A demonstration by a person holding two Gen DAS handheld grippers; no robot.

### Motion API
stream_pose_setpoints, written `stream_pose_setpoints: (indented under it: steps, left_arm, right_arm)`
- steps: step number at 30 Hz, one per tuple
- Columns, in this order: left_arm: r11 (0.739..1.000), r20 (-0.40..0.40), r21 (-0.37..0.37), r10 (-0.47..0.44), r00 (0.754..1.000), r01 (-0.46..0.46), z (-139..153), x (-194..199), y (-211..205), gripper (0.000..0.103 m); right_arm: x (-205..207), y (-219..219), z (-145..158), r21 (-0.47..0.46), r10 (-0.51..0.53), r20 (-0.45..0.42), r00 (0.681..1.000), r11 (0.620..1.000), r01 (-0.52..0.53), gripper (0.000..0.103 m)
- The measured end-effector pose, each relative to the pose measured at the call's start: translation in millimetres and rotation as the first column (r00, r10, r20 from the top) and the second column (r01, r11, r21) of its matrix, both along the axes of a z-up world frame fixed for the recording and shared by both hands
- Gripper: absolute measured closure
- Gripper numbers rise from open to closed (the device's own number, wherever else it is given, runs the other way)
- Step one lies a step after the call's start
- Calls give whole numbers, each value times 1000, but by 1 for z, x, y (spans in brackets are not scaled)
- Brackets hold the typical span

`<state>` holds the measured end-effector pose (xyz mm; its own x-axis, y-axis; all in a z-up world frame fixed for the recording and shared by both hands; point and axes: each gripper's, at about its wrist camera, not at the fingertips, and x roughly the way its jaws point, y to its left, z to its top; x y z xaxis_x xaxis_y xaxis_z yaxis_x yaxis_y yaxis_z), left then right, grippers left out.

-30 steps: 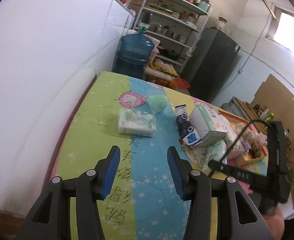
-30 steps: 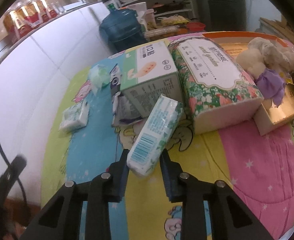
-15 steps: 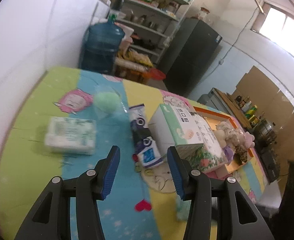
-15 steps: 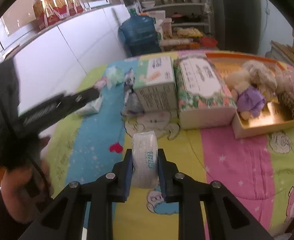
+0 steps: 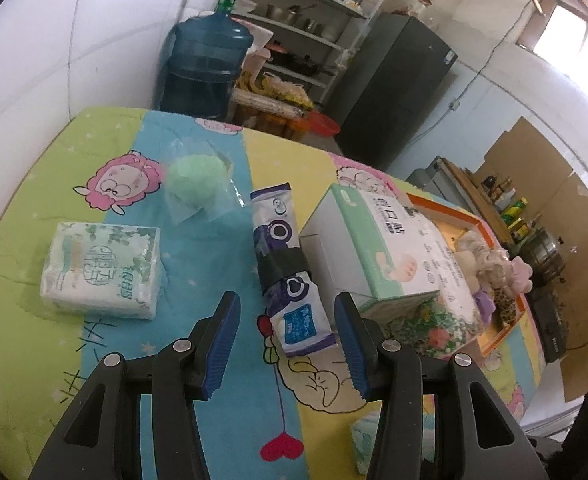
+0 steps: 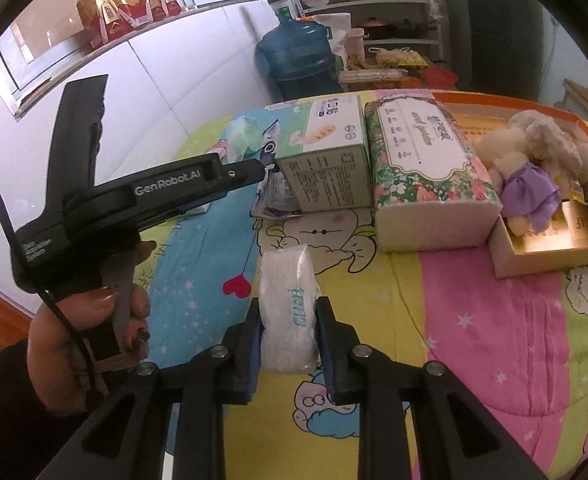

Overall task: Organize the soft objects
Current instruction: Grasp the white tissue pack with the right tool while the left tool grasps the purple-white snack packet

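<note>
The right gripper (image 6: 288, 322) is clamped on a small white soft tissue pack with teal lettering (image 6: 289, 312), its blue pads pressing in on both sides after a slight re-squeeze, and the pack is held above the bright cartoon-print quilt (image 6: 474, 320) that covers the table. The left gripper (image 5: 284, 344) hovers with its jaws standing partly apart and nothing between the pads; past its tips lies a purple-and-white plastic pouch wrapped with a black band (image 5: 288, 276). Just right of that pouch, touching it, stands a white and mint-green cardboard box (image 5: 370, 248), and against the box's far side lies a large floral-wrapped tissue brick (image 6: 426, 172). Beyond the brick an orange-rimmed shallow cardboard tray (image 6: 542, 256) holds a cream plush toy in a purple dress (image 6: 522, 188) and other fluffy toys. To the left of the pouch, well apart from it, a green-leaf-printed pack of tissues (image 5: 100, 270) lies flat, with a pale green puff in a clear bag (image 5: 196, 184) further back. In the right wrist view a hand (image 6: 82, 328) grips the black handle of the left gripper, which crosses in front of the pouch and hides part of it. A big blue water jug (image 5: 210, 64) stands behind the table.
</note>
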<state>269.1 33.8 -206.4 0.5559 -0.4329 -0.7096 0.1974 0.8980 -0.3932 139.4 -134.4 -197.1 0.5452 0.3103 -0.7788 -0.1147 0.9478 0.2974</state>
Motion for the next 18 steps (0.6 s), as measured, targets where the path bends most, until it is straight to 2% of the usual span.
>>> stream_pose_setpoints:
  steps: [10,18]
  left_arm:
    - [1000,-56,-29,10,998,-12,-18,25,-5,53]
    - [1000,-86,-15,13,996,-14,-30,40,-13,53]
  right_arm:
    - [3,-6,-4,24,8,-22,1000,1000,-7,77]
    - [6,-9,-5,31,3,-30,1000,1000,-2,77]
